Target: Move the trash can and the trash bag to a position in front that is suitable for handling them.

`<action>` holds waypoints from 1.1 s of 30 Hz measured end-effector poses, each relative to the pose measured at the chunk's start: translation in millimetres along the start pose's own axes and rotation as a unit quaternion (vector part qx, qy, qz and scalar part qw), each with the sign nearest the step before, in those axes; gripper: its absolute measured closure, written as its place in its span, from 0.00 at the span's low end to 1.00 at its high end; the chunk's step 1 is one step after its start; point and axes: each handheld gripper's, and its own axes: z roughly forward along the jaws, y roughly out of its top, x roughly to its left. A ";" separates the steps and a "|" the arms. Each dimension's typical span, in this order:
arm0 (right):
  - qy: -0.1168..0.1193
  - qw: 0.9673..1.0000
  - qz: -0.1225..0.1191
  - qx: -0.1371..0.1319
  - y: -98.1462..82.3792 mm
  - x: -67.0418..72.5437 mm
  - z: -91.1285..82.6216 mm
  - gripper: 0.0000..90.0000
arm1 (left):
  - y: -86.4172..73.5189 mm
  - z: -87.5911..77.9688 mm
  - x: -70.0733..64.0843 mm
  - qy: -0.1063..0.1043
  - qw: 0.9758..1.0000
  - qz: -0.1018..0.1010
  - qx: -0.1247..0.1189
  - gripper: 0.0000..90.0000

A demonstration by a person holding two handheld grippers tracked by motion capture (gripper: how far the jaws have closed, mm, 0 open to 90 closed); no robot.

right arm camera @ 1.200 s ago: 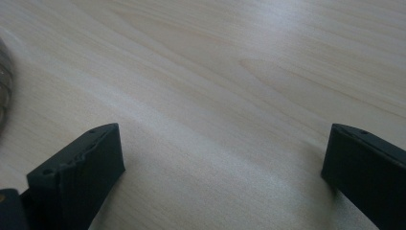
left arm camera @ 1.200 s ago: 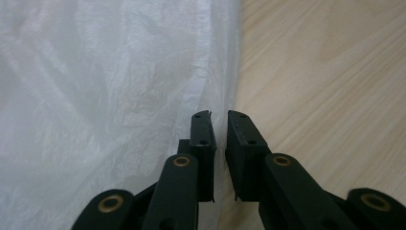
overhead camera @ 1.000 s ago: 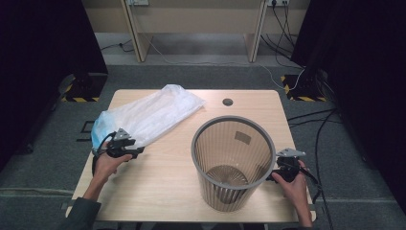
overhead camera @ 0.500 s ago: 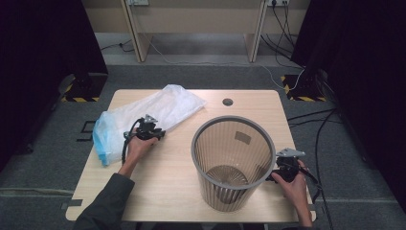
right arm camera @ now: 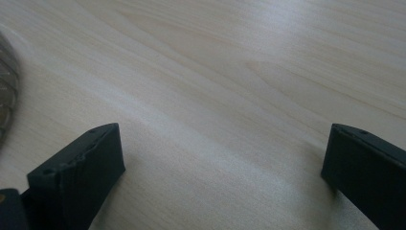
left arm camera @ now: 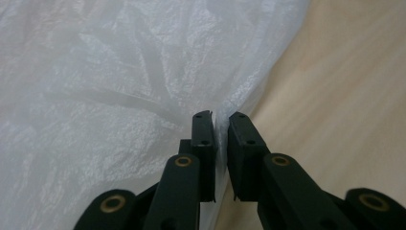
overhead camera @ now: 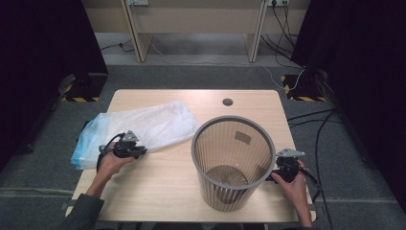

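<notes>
Plastic bag (overhead camera: 139,128): translucent white, crinkled, blue-tinted at its left end, no print readable; lies flat on the surface's (overhead camera: 158,191) left half. Left tool (left arm camera: 219,125) has just closed, pinching the bag's near edge. Right tool (right arm camera: 222,158) gapes wide over bare wood beside the ribbed bin (overhead camera: 233,160). Front centre stays free.

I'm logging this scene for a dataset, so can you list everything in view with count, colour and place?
table: one, light wood, centre.
bag: one, clear white plastic with a blue end, table's left part, lying flat.
bin: one, grey ribbed, upright, table's right front.
cable hole: one, dark, table's far edge.
floor cables: several, black, right of the table.
left claw: one, black, shut on the bag's near edge.
right claw: one, black, open above bare table beside the bin.
</notes>
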 end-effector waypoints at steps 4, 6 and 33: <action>-0.001 1.000 0.000 0.000 0.2 0.6 0.1 0.01 | -12.2 -12.5 10.4 0.028 0.999 -0.014 0.008 0.79; 0.000 1.000 0.000 0.000 0.4 0.9 0.4 0.01 | -5.5 -15.9 7.2 0.032 0.999 -0.016 -0.014 0.61; 0.003 1.000 -0.002 0.000 0.7 1.7 0.7 0.01 | 61.2 45.8 -54.8 -0.038 0.999 0.025 -0.026 0.86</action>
